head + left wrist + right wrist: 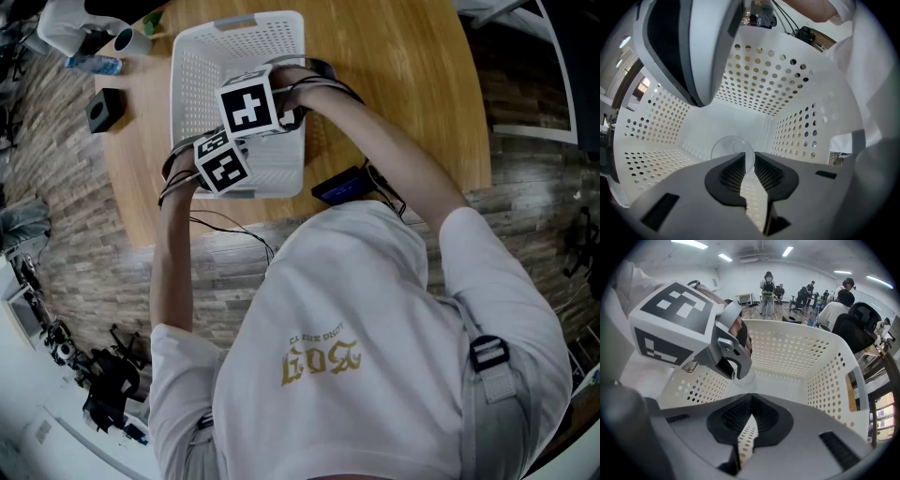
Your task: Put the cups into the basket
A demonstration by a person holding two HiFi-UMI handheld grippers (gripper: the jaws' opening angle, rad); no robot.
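Your left gripper (749, 163) is down inside the white perforated basket (281, 42). Its jaws are drawn narrow and pinch the wall of a clear cup (725, 146). The cup sits low in the basket, near the floor; contact with the floor cannot be confirmed. Your right gripper (750, 414) is at the same basket, jaws closed tip to tip with nothing between them. The basket stands on the wooden table (403, 94). A black box (105, 110) lies on the table, apart from the basket.
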